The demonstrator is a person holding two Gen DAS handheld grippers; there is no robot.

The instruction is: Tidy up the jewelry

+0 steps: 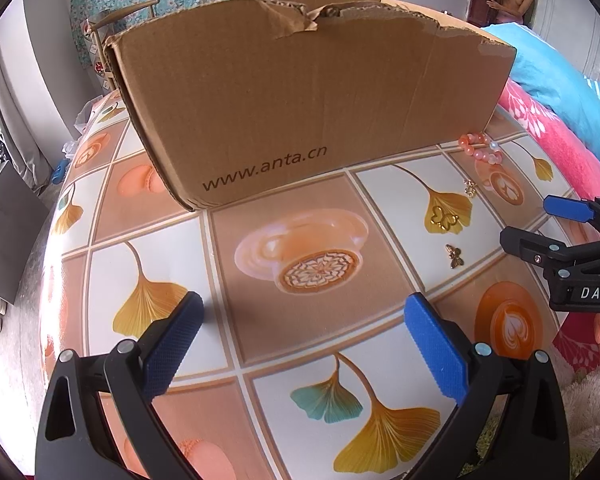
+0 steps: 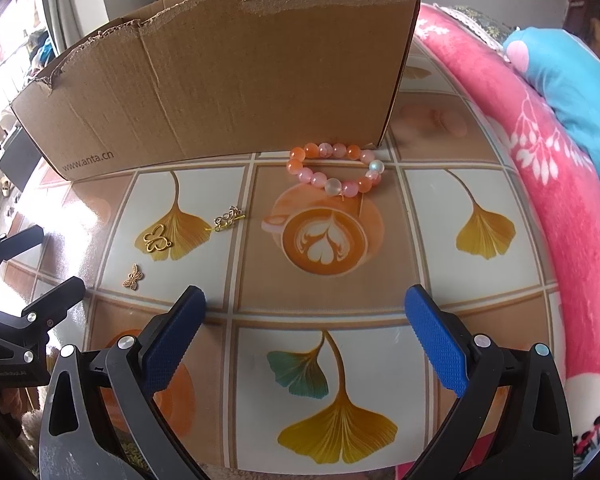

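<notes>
Ginkgo-print table (image 2: 440, 216) | cardboard box (image 2: 228, 80) at far edge | left gripper (image 1: 304, 340), right gripper (image 2: 306, 336) spread, empty | risk: thin butterfly charm (image 2: 133, 276) slipping from pads.

left claw (image 1: 302, 344) | black frame, silver screws | blue textured pads (image 1: 434, 346)

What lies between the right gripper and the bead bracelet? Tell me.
Only bare tablecloth, printed with a coffee cup. The right wrist view shows the right gripper open, nothing before the bead bracelet.
</notes>
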